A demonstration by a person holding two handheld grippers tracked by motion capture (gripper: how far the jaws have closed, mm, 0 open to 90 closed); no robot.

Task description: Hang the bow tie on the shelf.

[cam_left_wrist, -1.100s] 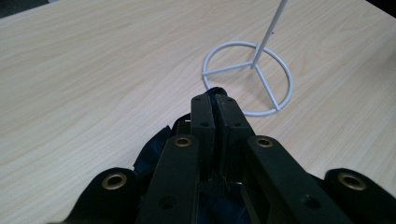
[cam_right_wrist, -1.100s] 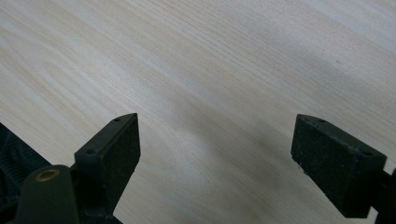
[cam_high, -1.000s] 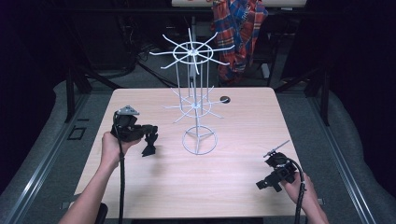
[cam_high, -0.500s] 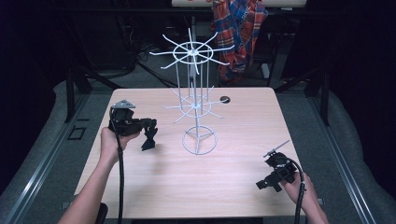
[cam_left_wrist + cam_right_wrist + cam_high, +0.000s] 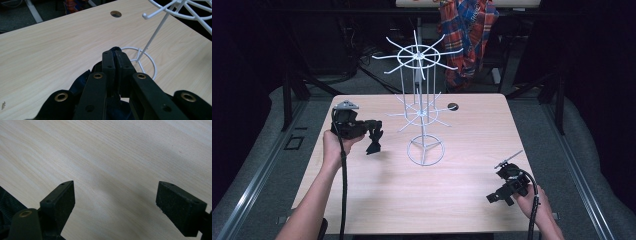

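My left gripper [image 5: 375, 130] is held above the left part of the table, left of the white wire rack [image 5: 419, 112]. Its jaws are shut on a small dark navy cloth [image 5: 373, 146] that hangs down from them just over the tabletop. In the left gripper view the shut left gripper [image 5: 115, 53] points toward the rack's ring base [image 5: 150, 63], and folds of the cloth [image 5: 79, 86] bulge out under the jaws. My right gripper [image 5: 492, 198] rests low at the table's front right corner. The right gripper [image 5: 115, 192] stands open over bare wood.
The light wooden table [image 5: 472, 140] has a round cable hole [image 5: 453, 106] behind the rack. The rack's wire arms [image 5: 447, 52] spread wide at two heights. A plaid cloth [image 5: 467, 30] hangs behind the table. Dark floor and rails surround it.
My left gripper has risen and moved slightly away from the person with the dark cloth in it. The right gripper has stayed in place.
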